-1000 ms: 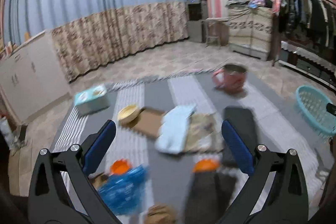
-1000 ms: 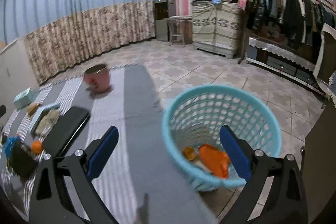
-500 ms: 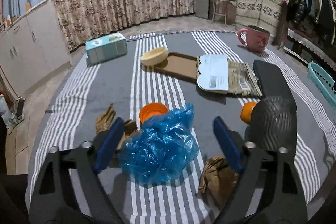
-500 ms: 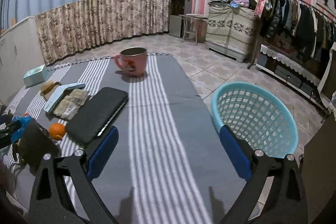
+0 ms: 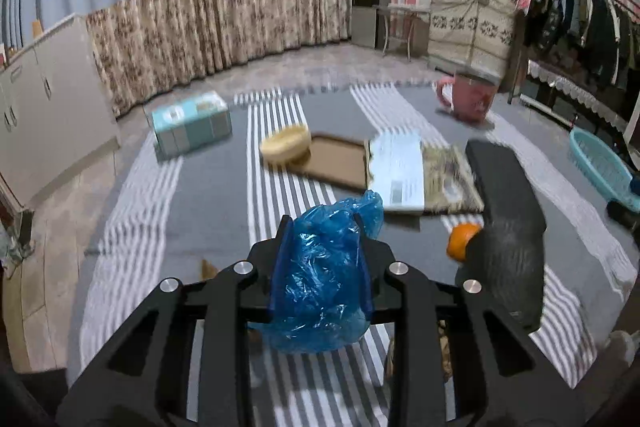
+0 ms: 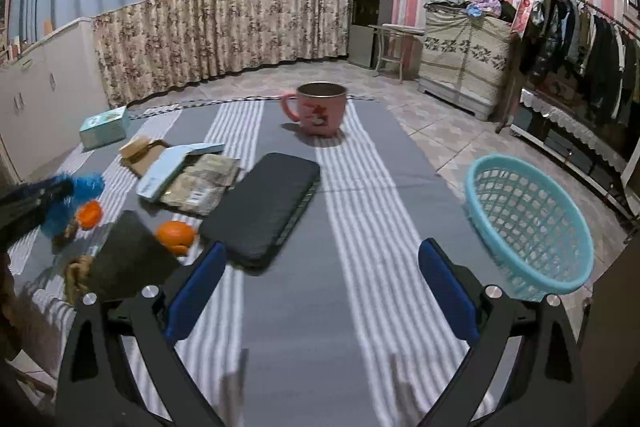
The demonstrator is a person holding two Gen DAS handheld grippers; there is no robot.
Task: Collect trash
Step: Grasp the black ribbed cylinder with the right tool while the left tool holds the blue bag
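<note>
Blue bag [image 5: 320, 279] now inside left gripper [image 5: 321, 223]

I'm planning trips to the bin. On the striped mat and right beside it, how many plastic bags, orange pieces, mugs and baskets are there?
Blue plastic bag: 1
Orange pieces: 2
Pink mug: 1
Teal basket: 1
Total: 5

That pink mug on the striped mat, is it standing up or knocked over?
Standing up. The pink mug rests on its base on the striped mat, open rim up, handle out sideways. Whether anything is inside, cannot tell.
</note>
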